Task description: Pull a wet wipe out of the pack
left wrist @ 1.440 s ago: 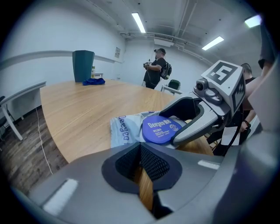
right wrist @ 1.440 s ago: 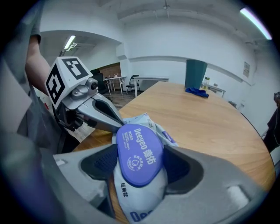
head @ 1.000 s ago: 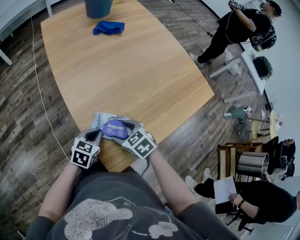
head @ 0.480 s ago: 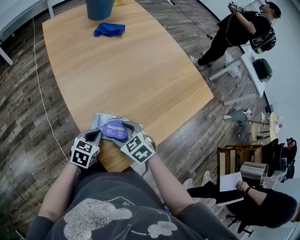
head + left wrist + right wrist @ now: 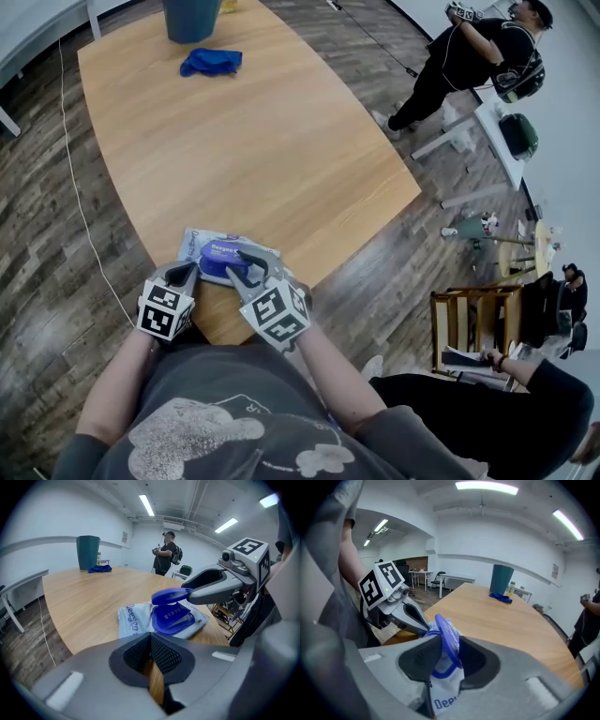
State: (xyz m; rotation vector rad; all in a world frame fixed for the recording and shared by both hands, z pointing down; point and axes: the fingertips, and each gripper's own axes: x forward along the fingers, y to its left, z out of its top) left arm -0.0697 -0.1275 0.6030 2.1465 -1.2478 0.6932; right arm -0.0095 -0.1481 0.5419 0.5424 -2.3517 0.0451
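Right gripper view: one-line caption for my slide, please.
Right gripper, its jaws just closed on the blue lid, holds it tipped up over the wet wipe pack on the wooden table.

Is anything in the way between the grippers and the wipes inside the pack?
Only the blue lid, and it is already tipped up. The fingers of the right gripper have just closed on it and hold it up off the pack. No wipe shows yet.

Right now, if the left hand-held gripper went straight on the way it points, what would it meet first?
Most likely the wet wipe pack, at its pale near end. The shut left hand-held gripper sits close to it, though the gap is hard to judge.
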